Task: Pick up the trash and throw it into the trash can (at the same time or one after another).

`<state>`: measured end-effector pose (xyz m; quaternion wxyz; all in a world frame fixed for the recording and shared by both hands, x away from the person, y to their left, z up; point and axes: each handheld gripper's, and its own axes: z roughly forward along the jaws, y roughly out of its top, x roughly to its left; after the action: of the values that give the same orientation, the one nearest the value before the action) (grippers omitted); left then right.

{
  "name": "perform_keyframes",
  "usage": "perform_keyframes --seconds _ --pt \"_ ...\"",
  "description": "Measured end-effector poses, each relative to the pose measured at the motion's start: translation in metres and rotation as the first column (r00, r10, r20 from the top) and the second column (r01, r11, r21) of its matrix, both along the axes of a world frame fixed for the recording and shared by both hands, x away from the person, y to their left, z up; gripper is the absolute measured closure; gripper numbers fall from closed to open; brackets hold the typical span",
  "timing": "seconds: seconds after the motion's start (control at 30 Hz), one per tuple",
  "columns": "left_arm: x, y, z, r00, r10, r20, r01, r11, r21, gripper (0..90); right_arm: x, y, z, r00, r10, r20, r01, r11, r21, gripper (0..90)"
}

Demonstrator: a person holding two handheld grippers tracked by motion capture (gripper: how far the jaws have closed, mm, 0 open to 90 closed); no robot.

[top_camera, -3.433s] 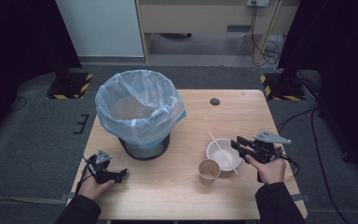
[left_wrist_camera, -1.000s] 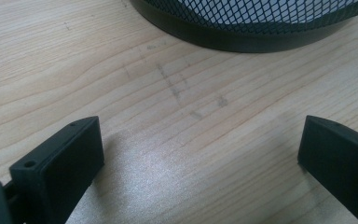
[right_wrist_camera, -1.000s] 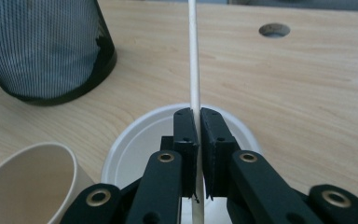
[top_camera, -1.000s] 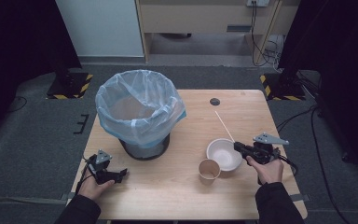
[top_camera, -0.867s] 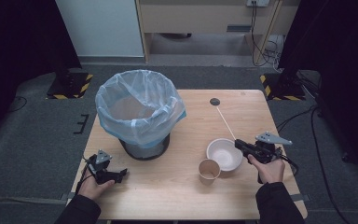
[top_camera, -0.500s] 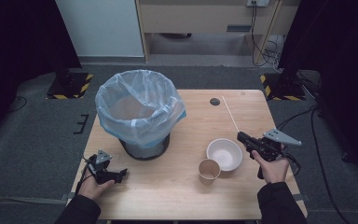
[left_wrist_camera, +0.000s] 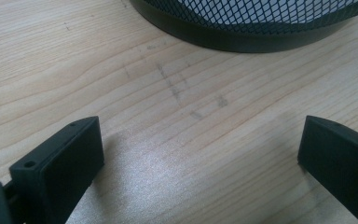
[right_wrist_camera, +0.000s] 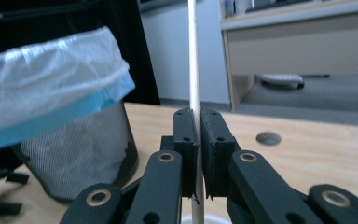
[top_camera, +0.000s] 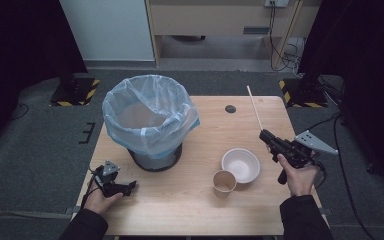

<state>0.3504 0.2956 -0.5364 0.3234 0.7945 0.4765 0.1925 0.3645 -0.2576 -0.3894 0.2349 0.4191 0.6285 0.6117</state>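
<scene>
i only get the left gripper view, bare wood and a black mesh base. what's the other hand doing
Observer: The right hand-held gripper is shut on a thin pale wooden stick, lifted off the light wooden table.
Operator: which way is the stick pointing
Observer: In the right gripper view it stands upright between the jaws.
Operator: whats that mesh thing
Observer: A black mesh bin lined with a pale blue plastic bag.
Operator: anything else on the table
Observer: A white round bowl with a brown paper cup beside it.
</scene>
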Motion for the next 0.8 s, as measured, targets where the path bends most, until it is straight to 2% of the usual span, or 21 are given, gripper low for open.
perform_keyframes --seconds 0.4,0.8 --pt "0.0 0.0 0.0 1.0 0.0 0.0 0.0 1.0 0.0 0.0 0.004 -0.003 0.036 0.9937 -0.012 0.111 0.004 0.997 0.071 86.0" --pt "0.0 0.0 0.0 1.0 0.0 0.0 0.0 1.0 0.0 0.0 0.014 0.014 0.071 0.9834 0.011 0.181 -0.025 0.997 0.074 86.0"
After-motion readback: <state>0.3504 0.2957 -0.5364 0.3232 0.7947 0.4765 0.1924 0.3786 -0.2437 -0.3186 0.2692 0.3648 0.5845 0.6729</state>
